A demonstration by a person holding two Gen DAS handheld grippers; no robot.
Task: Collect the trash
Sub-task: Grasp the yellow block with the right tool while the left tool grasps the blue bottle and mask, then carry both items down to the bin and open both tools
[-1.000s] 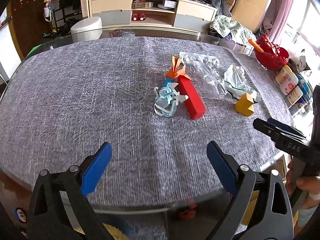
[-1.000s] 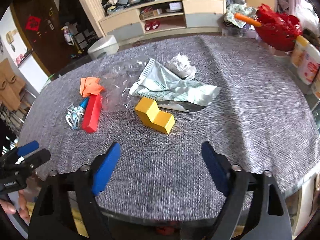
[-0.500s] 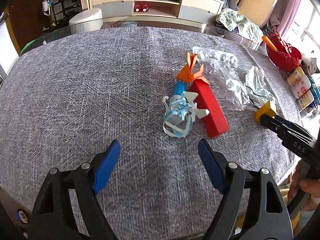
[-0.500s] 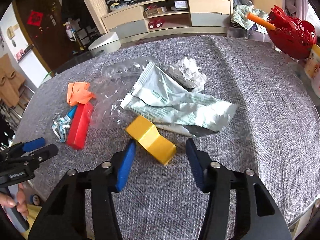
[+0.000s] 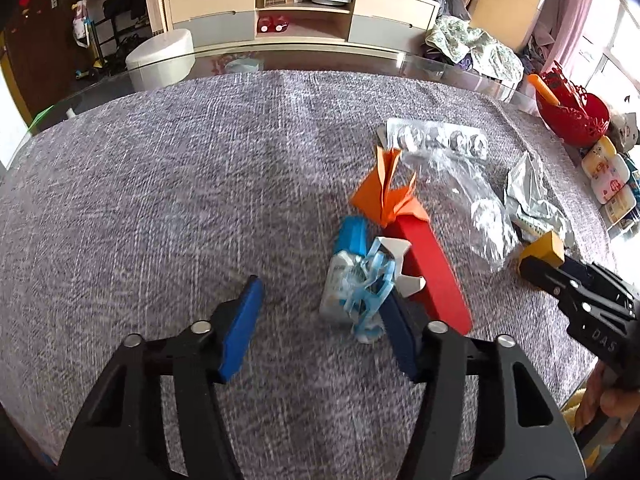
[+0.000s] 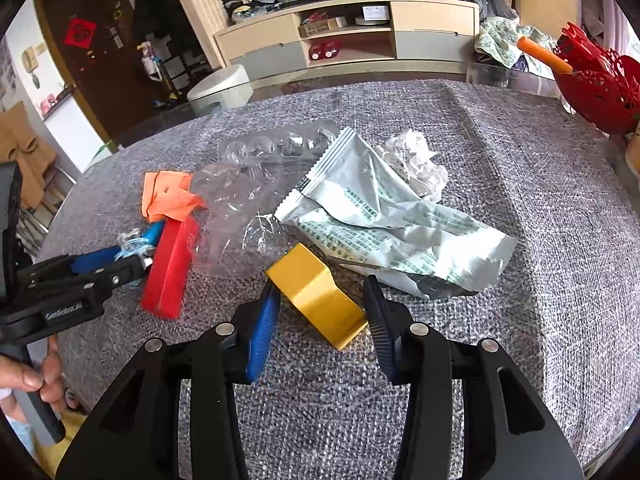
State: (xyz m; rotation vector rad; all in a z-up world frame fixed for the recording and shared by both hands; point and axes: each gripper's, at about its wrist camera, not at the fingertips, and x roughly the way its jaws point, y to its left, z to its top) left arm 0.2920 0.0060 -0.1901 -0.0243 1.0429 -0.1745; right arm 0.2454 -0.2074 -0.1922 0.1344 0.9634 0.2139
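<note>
The cloth is speckled grey-white. On it lie a yellow block, a red block, orange paper, a pale green wrapper with green print, and clear plastic. Light blue ribbon tangles around what may be a blue-and-white tube. At upper right sits a red basket.

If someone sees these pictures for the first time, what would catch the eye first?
Probably the bright blocks in the litter on the grey cloth: the red block at the left, and the yellow block lying between the open right gripper. Behind them sprawls the crumpled silver wrapper.
</note>
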